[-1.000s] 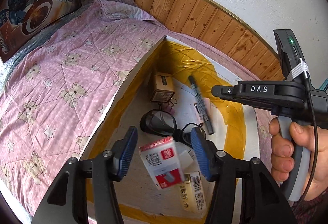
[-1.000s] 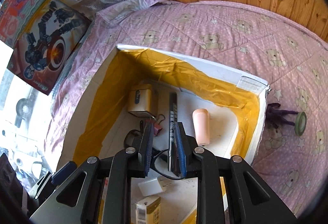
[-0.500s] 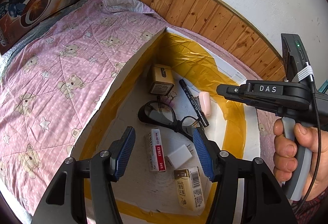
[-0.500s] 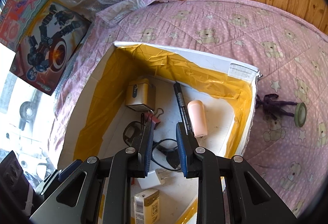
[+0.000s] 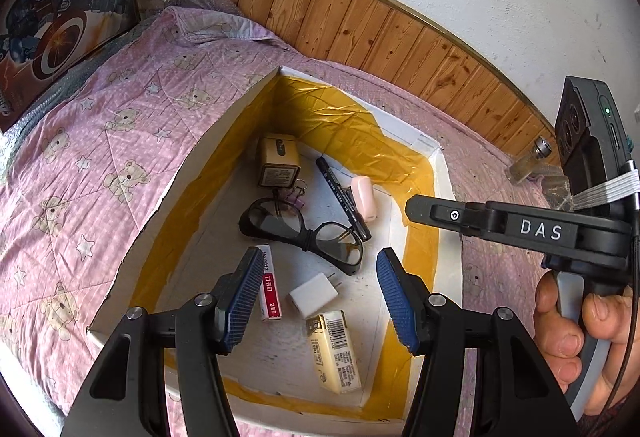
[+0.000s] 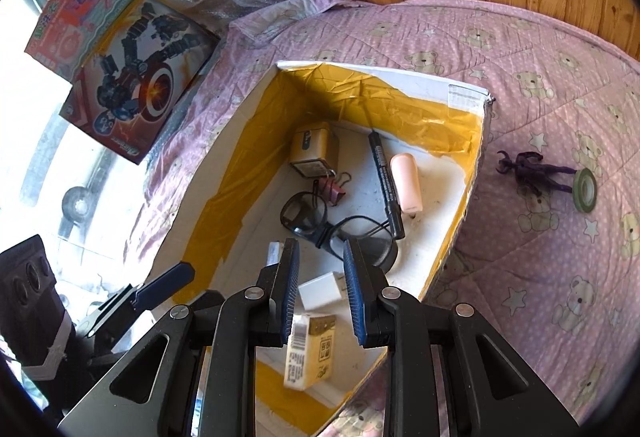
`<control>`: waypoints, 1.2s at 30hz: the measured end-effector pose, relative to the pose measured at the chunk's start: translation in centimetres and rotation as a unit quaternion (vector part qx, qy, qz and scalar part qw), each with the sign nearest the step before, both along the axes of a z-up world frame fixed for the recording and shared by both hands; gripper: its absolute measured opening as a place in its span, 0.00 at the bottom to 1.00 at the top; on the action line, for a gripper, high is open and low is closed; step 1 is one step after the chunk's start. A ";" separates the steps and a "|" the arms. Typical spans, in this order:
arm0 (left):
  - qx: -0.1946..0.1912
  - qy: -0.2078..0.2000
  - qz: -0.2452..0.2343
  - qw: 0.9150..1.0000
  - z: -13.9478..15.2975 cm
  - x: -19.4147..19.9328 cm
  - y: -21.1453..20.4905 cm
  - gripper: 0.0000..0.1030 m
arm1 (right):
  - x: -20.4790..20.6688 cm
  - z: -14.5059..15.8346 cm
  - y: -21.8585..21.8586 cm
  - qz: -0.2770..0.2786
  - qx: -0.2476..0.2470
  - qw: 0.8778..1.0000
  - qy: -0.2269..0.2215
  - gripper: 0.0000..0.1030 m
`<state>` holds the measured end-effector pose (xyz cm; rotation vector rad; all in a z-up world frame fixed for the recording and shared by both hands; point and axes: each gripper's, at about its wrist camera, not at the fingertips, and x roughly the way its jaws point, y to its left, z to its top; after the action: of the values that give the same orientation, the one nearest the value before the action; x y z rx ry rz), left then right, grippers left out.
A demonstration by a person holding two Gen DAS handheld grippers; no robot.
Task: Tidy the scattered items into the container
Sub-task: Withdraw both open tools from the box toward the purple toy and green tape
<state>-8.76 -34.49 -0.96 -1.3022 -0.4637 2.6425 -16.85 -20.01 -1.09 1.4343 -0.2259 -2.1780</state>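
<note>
The cardboard box point(image 6: 460, 93) lined with yellow tape lies on the bed point(image 6: 560, 125) and already holds most of the clutter: glasses point(image 5: 304, 233), a marker pen point(image 5: 342, 193), a pink eraser-like block point(image 5: 363, 197), a staples box point(image 5: 269, 281), a white charger plug point(image 5: 314, 289), a yellow carton point(image 5: 334, 351), a small tan box point(image 5: 278, 161) and a binder clip point(image 6: 334, 189). Outside it, on the quilt to the right of the box, lie a purple figure point(image 6: 528, 169) and, touching its end, a small roll of tape point(image 6: 585, 191); a glass bottle point(image 5: 532, 159) sits further off near the headboard.

The left gripper point(image 5: 320, 297) hovers over the box with fingers spread wide and empty. The right gripper point(image 6: 320, 289) is also above the box, fingers parted only narrowly, nothing between them.

The likely step is fetching the purple figure with the right gripper (it is the nearer hand to that side). Widen the fingers first, clear the box wall before swinging right, and close across the figure's torso rather than a thin limb. The soft quilt will give, so press down a little, and avoid pinching fabric.
</note>
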 end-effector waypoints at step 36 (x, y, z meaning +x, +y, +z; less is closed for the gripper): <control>-0.011 0.028 -0.130 0.991 3.6 -0.3 17.0 0.60 | 1.3 -1.4 19.6 -0.152 -0.047 0.987 0.011 0.25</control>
<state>-9.10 -17.50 2.60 -1.1993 -0.2378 2.4658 -15.54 -0.41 -2.51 1.3970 -0.5653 -2.3854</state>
